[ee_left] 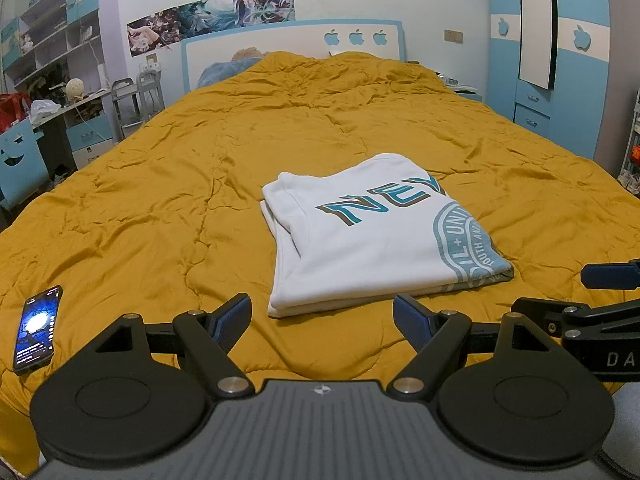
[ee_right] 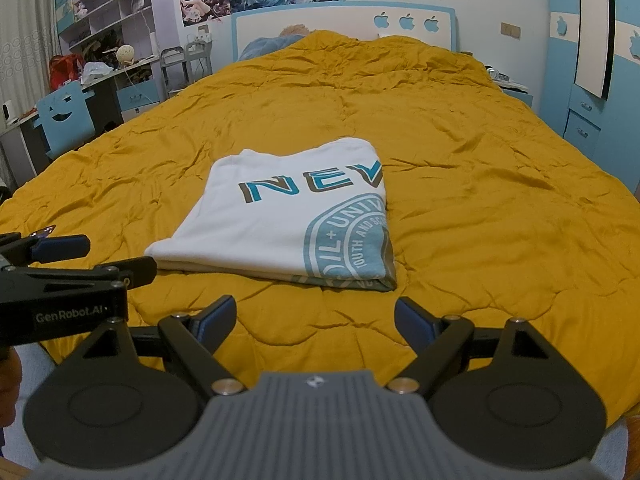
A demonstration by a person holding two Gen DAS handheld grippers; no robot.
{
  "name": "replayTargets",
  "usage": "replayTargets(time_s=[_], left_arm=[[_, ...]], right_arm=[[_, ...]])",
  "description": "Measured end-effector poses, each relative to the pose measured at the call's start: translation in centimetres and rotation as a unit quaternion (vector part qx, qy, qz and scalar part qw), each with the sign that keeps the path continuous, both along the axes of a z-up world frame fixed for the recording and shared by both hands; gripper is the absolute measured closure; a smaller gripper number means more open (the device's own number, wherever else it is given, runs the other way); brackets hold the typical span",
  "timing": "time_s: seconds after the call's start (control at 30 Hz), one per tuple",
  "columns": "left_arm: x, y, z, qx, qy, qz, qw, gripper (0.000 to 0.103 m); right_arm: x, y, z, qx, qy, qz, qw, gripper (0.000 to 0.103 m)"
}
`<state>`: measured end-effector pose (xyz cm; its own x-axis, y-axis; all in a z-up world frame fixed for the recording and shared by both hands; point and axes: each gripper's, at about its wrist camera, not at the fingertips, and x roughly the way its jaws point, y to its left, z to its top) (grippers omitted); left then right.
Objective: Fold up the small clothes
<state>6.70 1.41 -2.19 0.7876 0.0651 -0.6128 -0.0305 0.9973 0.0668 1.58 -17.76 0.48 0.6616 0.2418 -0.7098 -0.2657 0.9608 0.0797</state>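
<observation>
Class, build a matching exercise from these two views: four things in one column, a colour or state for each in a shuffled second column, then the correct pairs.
Column 1:
1. T-shirt
2. Bedspread
3. Phone
4. Left gripper

Column 2:
A. mustard yellow, wrinkled
B. open, holding nothing
C. white, folded flat
D. screen lit, lying on the bed

Pairs: 1-C, 2-A, 3-D, 4-B

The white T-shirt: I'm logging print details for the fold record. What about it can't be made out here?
- Full word: on the white T-shirt, both views show only "NEV"; the right fold edge cuts it off.
- Round seal: only part shows in either view; the rest wraps under the fold.
- Sleeves, collar, back: tucked inside the layers.
- Phone screen text: too small in the left wrist view.
</observation>
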Motion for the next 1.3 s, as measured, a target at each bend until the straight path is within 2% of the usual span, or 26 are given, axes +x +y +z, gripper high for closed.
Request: replayTargets(time_s=[1.3], left_arm=[[-0.08,0.20,-0.17,0.002,-0.006,0.008,0.9999,0.009]], right_arm=[[0.05,0.01,-0.33,-0.001,0.005,-0.003,1.000,0.021]])
